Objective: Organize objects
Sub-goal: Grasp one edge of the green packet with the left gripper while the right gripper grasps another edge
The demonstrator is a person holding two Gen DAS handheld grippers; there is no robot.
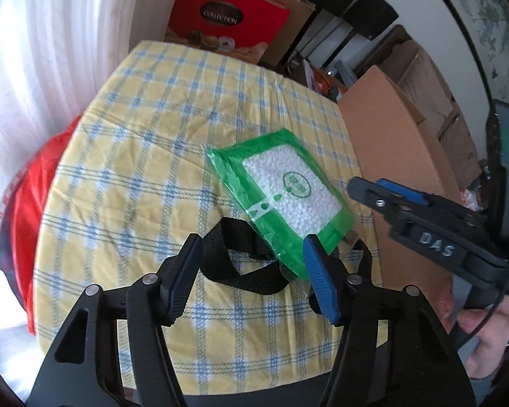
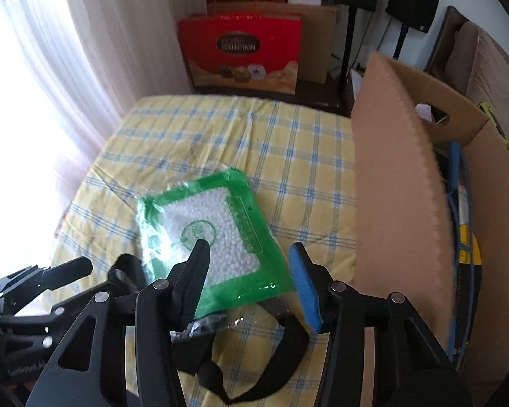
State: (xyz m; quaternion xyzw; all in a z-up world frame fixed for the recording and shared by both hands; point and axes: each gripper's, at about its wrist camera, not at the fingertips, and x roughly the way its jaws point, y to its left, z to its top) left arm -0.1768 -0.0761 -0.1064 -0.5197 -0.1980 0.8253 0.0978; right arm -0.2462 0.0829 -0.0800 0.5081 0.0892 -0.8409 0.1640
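Note:
A green-edged plastic bag of white beads [image 1: 281, 193] lies on the yellow checked tablecloth [image 1: 146, 156]; it also shows in the right wrist view [image 2: 213, 227]. A black webbing strap [image 1: 241, 271] lies just in front of the bag, partly under it, and shows in the right wrist view too [image 2: 281, 356]. My left gripper [image 1: 251, 264] is open and empty, hovering over the strap at the bag's near edge. My right gripper [image 2: 246, 261] is open and empty above the bag's near right part. In the left wrist view the right gripper [image 1: 366, 191] comes in from the right.
An open cardboard box [image 2: 397, 183] stands right of the table, holding blue cable [image 2: 458, 176]. A red gift bag [image 2: 244, 54] and more boxes stand behind the table. A red plastic bag [image 1: 27, 210] hangs at the table's left side. White curtains are on the left.

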